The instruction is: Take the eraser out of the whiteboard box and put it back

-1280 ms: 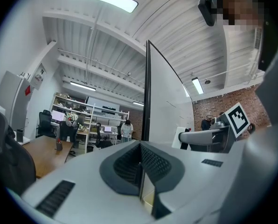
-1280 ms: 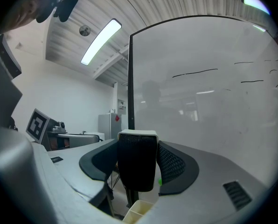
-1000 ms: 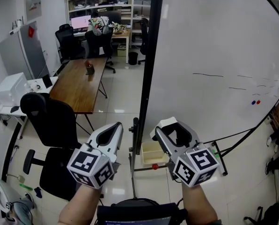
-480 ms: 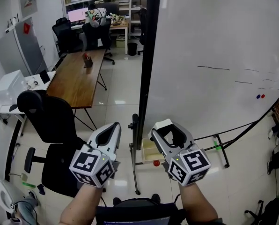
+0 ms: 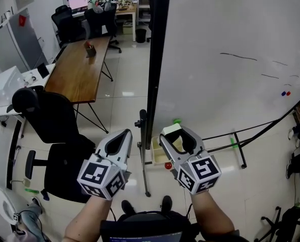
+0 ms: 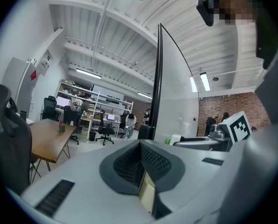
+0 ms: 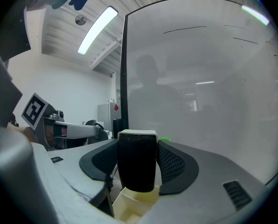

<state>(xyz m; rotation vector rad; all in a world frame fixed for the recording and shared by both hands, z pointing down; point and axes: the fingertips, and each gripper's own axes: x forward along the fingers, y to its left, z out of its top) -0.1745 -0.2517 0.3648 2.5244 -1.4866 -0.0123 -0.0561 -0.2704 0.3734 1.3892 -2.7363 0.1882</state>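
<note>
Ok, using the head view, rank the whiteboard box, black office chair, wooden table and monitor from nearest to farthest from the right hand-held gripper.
1. whiteboard box, just below the right hand-held gripper
2. black office chair, off to the left
3. wooden table, beyond the chair
4. monitor, far back, top left

The right gripper (image 5: 176, 135) covers most of the box (image 5: 156, 154) under its jaws, and the right gripper view's lower edge cuts that box off. The eraser (image 7: 137, 160) between the jaws hides part of a small green thing (image 7: 165, 139) just past their tips; that and the red blob (image 5: 167, 165) beside the box are too small to identify.
</note>
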